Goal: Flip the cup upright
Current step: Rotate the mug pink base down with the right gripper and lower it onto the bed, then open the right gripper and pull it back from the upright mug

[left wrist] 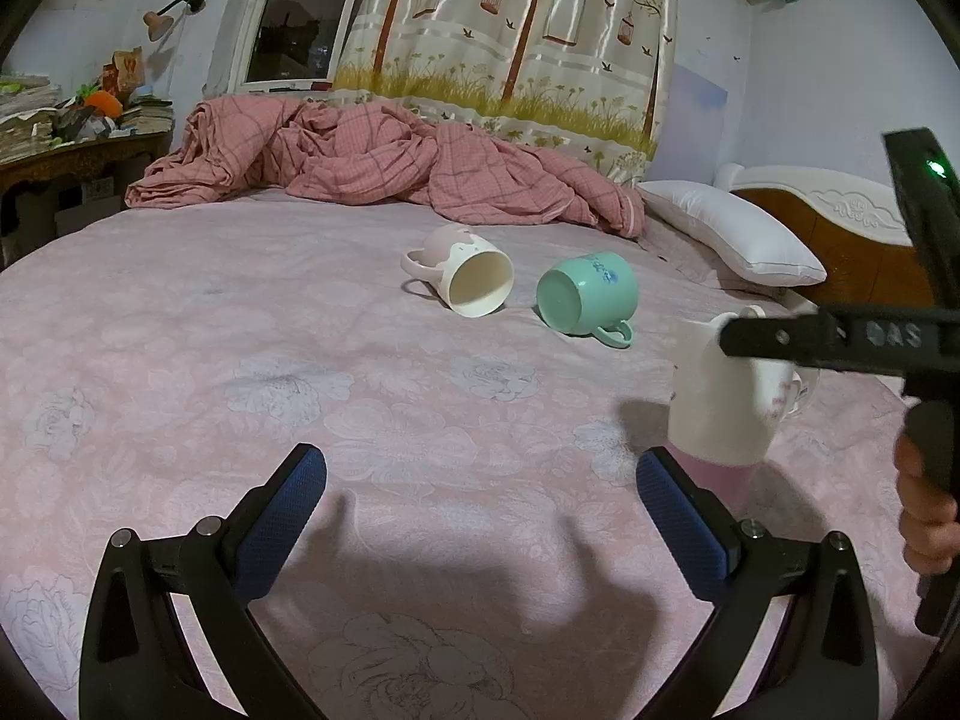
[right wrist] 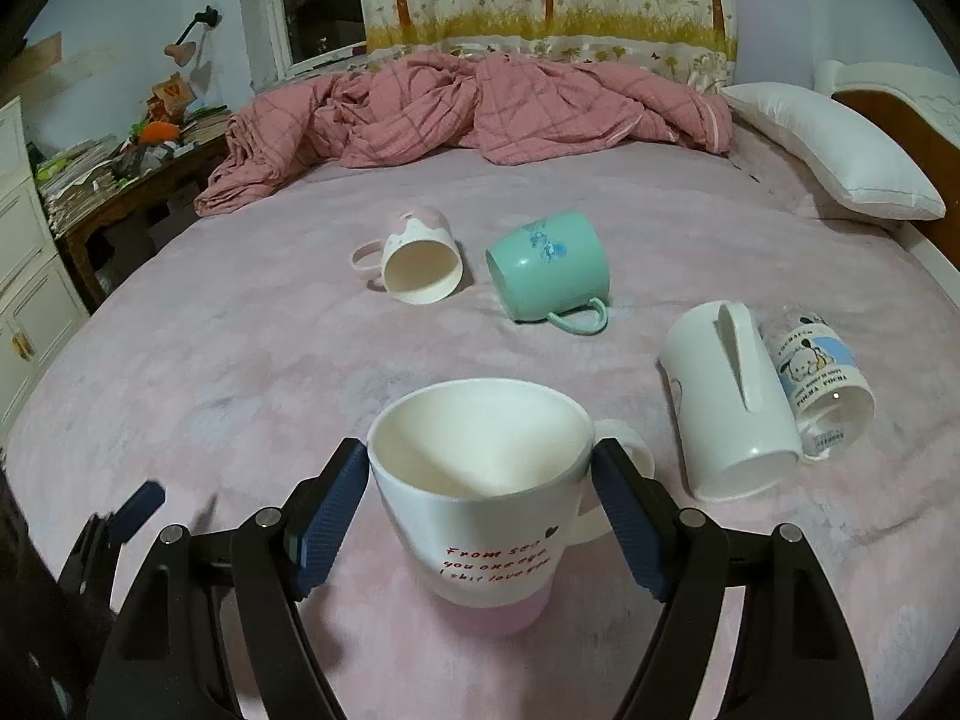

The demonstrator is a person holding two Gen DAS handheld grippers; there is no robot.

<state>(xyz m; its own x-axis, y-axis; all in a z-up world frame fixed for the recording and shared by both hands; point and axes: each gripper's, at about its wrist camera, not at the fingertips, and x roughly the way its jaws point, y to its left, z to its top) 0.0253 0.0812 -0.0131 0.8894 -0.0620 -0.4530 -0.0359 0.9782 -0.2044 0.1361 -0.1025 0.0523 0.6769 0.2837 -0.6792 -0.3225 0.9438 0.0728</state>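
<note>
A white mug with red writing and a pink base stands upright on the pink bed; my right gripper is shut on it just below the rim. It also shows in the left wrist view, under the right gripper's arm. A cream and pink cup, a teal cup, a tall white mug and a clear printed cup lie on their sides. My left gripper is open and empty above the bedsheet, left of the held mug.
A crumpled pink plaid quilt lies at the far side of the bed. A white pillow lies by the wooden headboard at right. A cluttered wooden table stands left of the bed.
</note>
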